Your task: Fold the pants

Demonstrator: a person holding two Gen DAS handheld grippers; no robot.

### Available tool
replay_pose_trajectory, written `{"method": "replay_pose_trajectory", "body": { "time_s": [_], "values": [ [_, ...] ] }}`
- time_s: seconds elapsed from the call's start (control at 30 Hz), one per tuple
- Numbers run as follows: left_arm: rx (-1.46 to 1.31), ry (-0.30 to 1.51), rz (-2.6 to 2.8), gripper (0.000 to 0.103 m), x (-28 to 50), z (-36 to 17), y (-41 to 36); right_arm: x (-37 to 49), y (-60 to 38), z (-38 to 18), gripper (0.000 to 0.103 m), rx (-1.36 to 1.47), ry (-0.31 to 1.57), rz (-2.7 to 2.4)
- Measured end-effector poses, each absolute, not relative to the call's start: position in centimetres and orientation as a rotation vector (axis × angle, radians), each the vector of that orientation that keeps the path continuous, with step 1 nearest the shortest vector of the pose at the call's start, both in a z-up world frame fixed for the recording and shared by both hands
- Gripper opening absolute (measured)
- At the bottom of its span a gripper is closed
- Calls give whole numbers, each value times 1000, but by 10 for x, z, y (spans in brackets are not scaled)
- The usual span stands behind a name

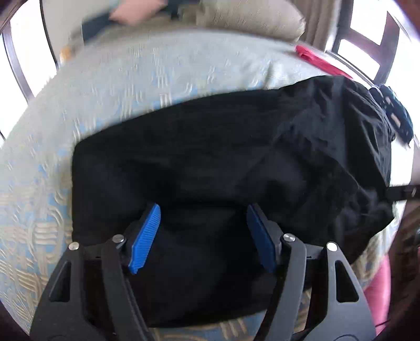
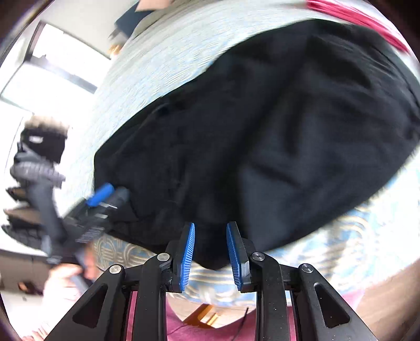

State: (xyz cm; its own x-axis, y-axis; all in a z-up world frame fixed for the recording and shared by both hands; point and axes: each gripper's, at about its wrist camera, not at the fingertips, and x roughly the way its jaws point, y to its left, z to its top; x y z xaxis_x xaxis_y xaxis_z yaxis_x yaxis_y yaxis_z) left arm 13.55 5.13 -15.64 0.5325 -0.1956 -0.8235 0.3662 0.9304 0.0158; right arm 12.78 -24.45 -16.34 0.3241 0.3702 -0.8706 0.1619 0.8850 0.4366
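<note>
The black pants [image 1: 223,157] lie in a folded bundle on the patterned blue-and-cream bedcover [image 1: 126,86]. My left gripper [image 1: 203,212] is open, its blue pads spread wide over the near edge of the pants, holding nothing. In the right wrist view the pants [image 2: 275,131] fill the middle. My right gripper [image 2: 210,230] is open with a narrow gap, its tips at the near corner of the pants, holding nothing. The left gripper also shows in the right wrist view [image 2: 105,195] at the left edge of the pants, blurred.
A pink-red cloth [image 1: 315,59] lies at the far right edge of the bed, also in the right wrist view [image 2: 354,15]. A beige pillow [image 1: 252,21] is at the head. Dark window frames [image 1: 367,39] stand behind. The bed's near edge is under the right gripper.
</note>
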Motion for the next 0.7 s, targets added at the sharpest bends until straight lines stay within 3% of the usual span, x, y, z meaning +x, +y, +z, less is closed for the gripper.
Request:
{"method": "replay_pose_trajectory", "body": {
  "time_s": [0.13,0.27,0.33,0.4,0.7],
  "values": [
    [200,1017,-394,68,135,-141,40,114,-287,-157,28,570,1191,60],
    [227,958,-423,68,135,-117,23,115,-343,-149,29,661,1129,-81],
    [199,973,-453,68,141,-114,14,109,-370,-149,37,719,1071,-141],
    [196,989,-458,68,147,-118,0,99,-397,-150,67,799,988,-222],
    [114,1113,-393,68,177,-140,-29,113,-460,-183,79,1088,900,-198]
  ]
}}
